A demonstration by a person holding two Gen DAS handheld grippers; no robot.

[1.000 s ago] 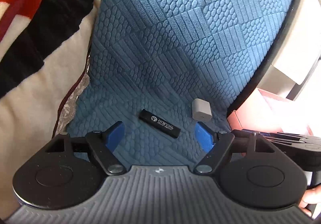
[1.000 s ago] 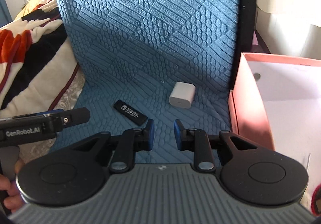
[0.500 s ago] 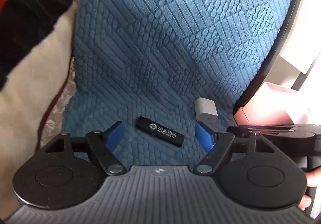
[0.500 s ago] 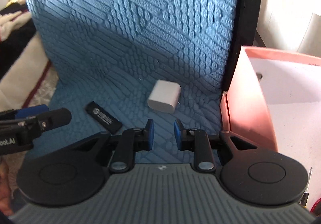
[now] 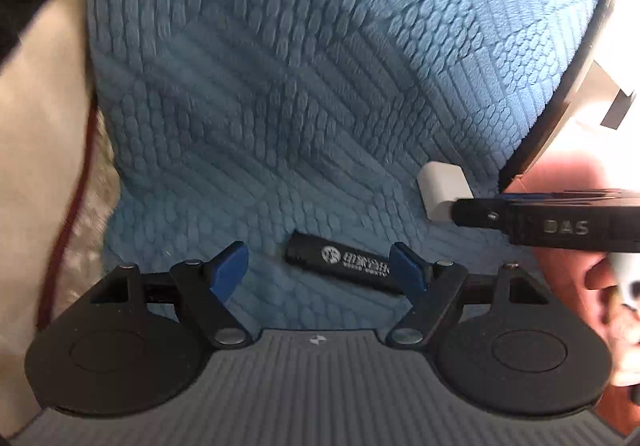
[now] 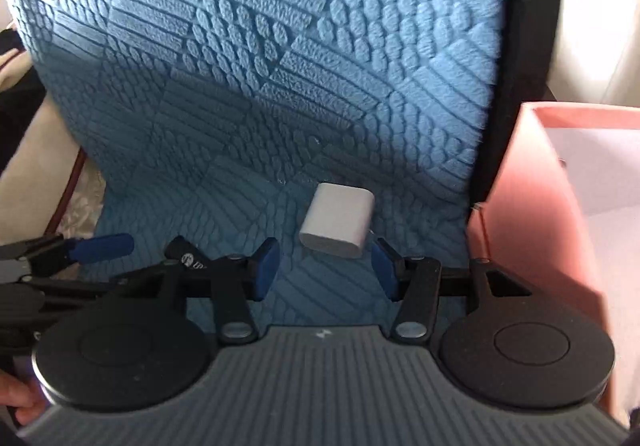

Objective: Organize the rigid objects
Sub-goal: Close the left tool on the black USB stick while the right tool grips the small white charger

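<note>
Blue quilted fabric (image 5: 320,86) with a raised scale-and-rib pattern fills both wrist views and carries the two small things of the task. Seen from the left wrist, the left gripper (image 5: 320,266) is spread wide, its blue fingertips (image 5: 230,266) standing apart just above the fabric. A black stick with white print (image 5: 344,266) lies flat between them, tilted so that its far end points toward 10 o'clock and its near end toward 4 o'clock; that near end runs behind the fingertip at 3 o'clock, and whether they touch cannot be told. A white charger block (image 5: 442,190) lies on the fabric at about 2 o'clock from the stick, near but apart from it, with the dark side of the other tool crossing just in front of its lower corner. Seen from the right wrist, the right gripper (image 6: 326,270) is also spread, less widely, and its blue fingertips (image 6: 268,266) flank the near end of the white charger block (image 6: 338,220), which rests on the blue quilted fabric (image 6: 260,66) at 12 o'clock of the gap, not pinched. A pink box (image 6: 532,206) with a pale inside stands at 3 o'clock, beside the fabric's dark edge. At 9 o'clock the left tool's blue fingertip shows, and one end of the black stick with white print (image 6: 188,256) peeks out beside it.
</note>
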